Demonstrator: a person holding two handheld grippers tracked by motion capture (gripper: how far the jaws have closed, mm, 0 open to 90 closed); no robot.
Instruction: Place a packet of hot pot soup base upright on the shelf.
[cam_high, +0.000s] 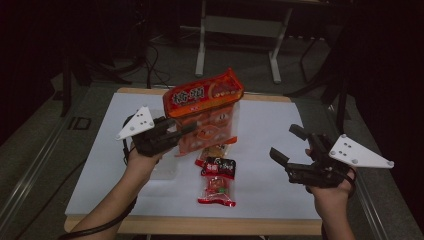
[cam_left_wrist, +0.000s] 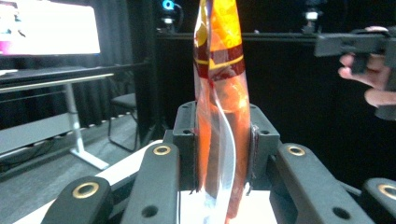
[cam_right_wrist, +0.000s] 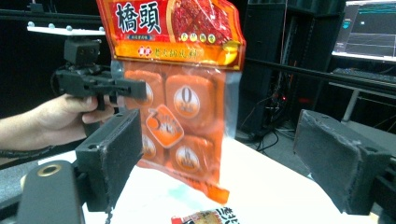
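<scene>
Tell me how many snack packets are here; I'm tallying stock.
3: big orange bag held by the left tool; black packet and red packet on the table; others may be hidden.

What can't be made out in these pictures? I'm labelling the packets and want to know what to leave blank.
- Small packets: print too small in the high view; cut off by the bottom edge in the right gripper view.
- Orange bag: lower end partly hidden by the left tongs in the high view; seen edge-on in the left gripper view, so its front is unreadable there.
- Clear item on the table: partly hidden by the left hand.
</scene>
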